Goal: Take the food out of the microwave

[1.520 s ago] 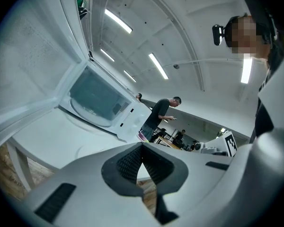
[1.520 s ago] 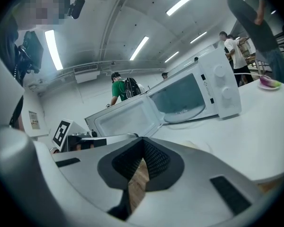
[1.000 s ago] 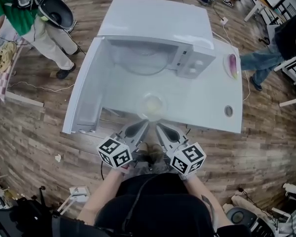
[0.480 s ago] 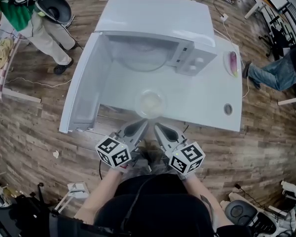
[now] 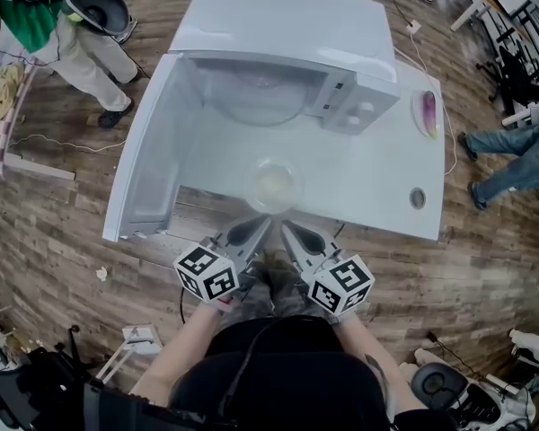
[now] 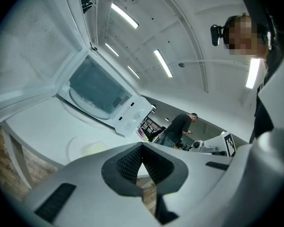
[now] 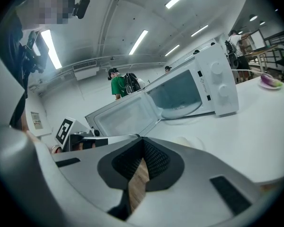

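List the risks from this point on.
The translucent round bowl of pale food sits close to the white table's front edge; a careless pull could tip it off. The white microwave's open door juts out on the side of the left gripper, so a swing could knock it.

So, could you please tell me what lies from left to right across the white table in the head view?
open microwave door → bowl of food → microwave control panel → small plate holding something purple
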`<state>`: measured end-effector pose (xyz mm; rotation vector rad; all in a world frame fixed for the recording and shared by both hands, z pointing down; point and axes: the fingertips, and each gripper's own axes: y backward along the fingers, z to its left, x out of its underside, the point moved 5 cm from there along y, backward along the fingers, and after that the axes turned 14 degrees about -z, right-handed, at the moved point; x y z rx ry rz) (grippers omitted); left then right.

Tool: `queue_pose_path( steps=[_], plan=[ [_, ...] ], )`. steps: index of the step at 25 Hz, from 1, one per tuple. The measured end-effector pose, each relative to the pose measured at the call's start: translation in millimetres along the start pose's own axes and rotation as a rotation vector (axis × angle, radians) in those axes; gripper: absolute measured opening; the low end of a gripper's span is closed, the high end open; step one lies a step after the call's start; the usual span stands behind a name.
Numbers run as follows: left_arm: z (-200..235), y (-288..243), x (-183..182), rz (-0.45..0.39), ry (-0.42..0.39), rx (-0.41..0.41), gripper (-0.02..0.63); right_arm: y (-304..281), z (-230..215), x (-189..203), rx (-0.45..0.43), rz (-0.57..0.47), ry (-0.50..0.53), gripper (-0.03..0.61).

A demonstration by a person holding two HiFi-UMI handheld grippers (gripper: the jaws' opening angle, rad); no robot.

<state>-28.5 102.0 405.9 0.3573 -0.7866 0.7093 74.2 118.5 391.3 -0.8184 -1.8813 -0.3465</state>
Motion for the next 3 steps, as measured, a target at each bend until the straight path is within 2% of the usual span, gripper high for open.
queue_pose_path(
  steps=[3],
  plan=[
    [0.7, -4.6, 1.6, 0.009, -0.001, 0.005, 0.009, -1.6, -4.4, 0.6, -0.007, 0.003, -0.005, 0.018]
  ],
)
